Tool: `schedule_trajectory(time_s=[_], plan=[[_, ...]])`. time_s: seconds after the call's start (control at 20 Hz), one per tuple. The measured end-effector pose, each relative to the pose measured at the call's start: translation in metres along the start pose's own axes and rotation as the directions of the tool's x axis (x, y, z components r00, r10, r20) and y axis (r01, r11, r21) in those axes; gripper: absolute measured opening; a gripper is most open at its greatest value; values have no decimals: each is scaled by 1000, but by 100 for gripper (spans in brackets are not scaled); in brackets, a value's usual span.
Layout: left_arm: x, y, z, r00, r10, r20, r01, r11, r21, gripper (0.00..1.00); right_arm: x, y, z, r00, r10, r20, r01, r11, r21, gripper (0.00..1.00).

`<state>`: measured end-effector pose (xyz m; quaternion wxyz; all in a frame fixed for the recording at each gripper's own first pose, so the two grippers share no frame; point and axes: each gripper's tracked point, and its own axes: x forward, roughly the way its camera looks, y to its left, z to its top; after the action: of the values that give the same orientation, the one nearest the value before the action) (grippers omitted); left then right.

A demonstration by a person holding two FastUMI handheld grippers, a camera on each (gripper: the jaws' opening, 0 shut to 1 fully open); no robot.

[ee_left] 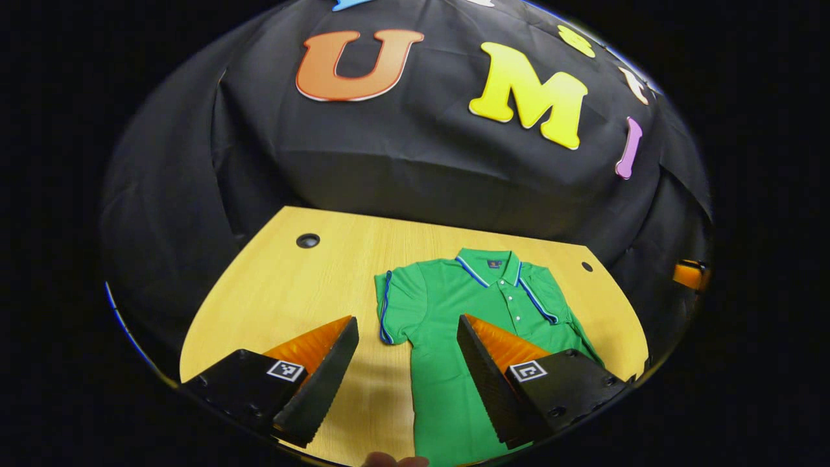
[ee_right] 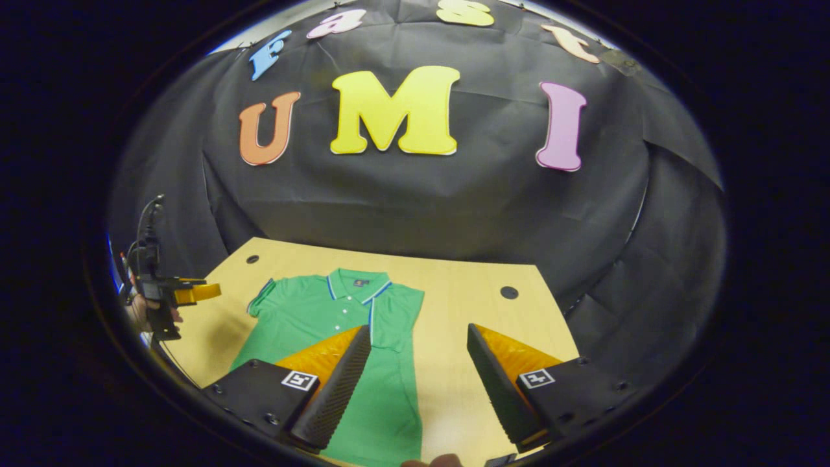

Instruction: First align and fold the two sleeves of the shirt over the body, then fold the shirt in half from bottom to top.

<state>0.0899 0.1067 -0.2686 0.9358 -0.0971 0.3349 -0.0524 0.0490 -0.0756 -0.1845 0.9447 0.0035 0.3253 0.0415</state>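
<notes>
Left gripper view, near edge: my left tool (ee_left: 407, 337) is spread wide, nothing between its fingers, held above the desk (ee_left: 285, 285). Its left finger (ee_left: 324, 376) sits over bare wood, its right finger (ee_left: 486, 376) over the shirt's body. A fingertip of the hand holding it peeks in at the bottom edge.

Past the fingers, the shirt (ee_left: 447, 305) lies flat on the desk, front up, collar (ee_left: 493, 263) toward the far wall. It's a green polo with blue-white trim on collar and sleeve cuffs. The left-side sleeve (ee_left: 394, 305) lies spread out flat to the side, not folded over. The right-side sleeve is partly hidden behind my right finger; can't tell how it lies from here. There are 2 round holes in the desk, 1 far left (ee_left: 308, 240), 1 far right (ee_left: 587, 266). At the far right edge a bit of the other tool shows, blurred.

Right gripper view, near edge: my right tool (ee_right: 418, 344) is also spread wide and empty. Its left finger (ee_right: 337, 383) hangs over the shirt's (ee_right: 311, 318) lower body, its right finger (ee_right: 499, 383) over bare desk (ee_right: 454, 292). The shirt's hem runs out of view at the bottom. Far left, the left tool (ee_right: 194, 292) and the hand (ee_right: 139, 311) gripping it hang beside the desk edge, well apart from the shirt. Behind everything, a black cloth wall (ee_right: 415, 207).
</notes>
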Motion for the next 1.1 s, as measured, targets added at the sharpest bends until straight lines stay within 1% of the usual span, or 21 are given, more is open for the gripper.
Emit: schedule_trajectory(time_s=[0.05, 0.1, 0.15, 0.3, 0.35, 0.4, 0.45, 0.5, 0.55, 0.6, 0.65, 0.7, 0.85, 0.95, 1.0, 1.05, 1.1], plan=[[18, 4, -5, 999, -6, -33, 5, 1000, -13, 100, -9, -9, -4, 1000, -18, -2, 18, 1000, 5, 96], [30, 7, -7, 998, -13, -55, 12, 1000, -21, 99, -14, -17, -9, 999, -36, -5, 36, 999, 4, 94], [41, 9, -9, 997, -22, -75, 19, 999, -35, 99, -18, -23, -14, 999, -52, -10, 52, 999, 4, 93], [74, 20, -18, 992, -26, -127, 21, 999, -39, 99, -28, -36, -33, 995, -90, -48, 91, 996, 8, 94], [83, 23, -21, 990, -28, -142, 22, 999, -40, 99, -31, -37, -37, 994, -95, -59, 97, 995, 19, 94], [92, 25, -24, 987, -30, -160, 25, 999, -38, 99, -34, -39, -41, 993, -102, -66, 104, 994, 27, 96], [99, 25, -26, 984, -44, -173, 38, 999, -39, 99, -35, -41, -44, 992, -109, -70, 111, 993, 32, 94], [107, 24, -30, 981, -56, -184, 49, 998, -42, 99, -35, -41, -48, 991, -115, -75, 118, 992, 37, 94], [115, 27, -33, 979, -54, -195, 46, 998, -46, 99, -35, -40, -51, 990, -117, -82, 121, 992, 43, 94], [122, 32, -38, 977, -48, -208, 38, 998, -51, 99, -34, -39, -54, 989, -117, -91, 121, 991, 48, 96], [127, 35, -41, 975, -46, -217, 35, 998, -56, 99, -34, -38, -56, 989, -116, -97, 121, 991, 50, 94], [131, 36, -43, 973, -44, -225, 32, 998, -60, 99, -34, -37, -57, 988, -115, -100, 120, 992, 49, 96], [142, 37, -41, 973, -41, -227, 32, 999, -42, 99, -31, -35, -60, 988, -117, -103, 122, 992, 45, 96], [145, 36, -42, 972, -37, -233, 35, 999, -16, 93, -30, -35, -64, 986, -121, -113, 128, 990, 58, 96], [148, 37, -44, 970, -28, -242, 28, 1000, -3, 79, -30, -36, -67, 985, -125, -119, 134, 989, 68, 96], [148, 37, -42, 970, -20, -242, 24, 1000, 14, 74, -29, -38, -69, 984, -130, -123, 140, 987, 77, 96], [151, 36, -43, 969, -19, -245, 25, 999, 21, 67, -28, -40, -72, 982, -140, -127, 151, 985, 81, 96]])
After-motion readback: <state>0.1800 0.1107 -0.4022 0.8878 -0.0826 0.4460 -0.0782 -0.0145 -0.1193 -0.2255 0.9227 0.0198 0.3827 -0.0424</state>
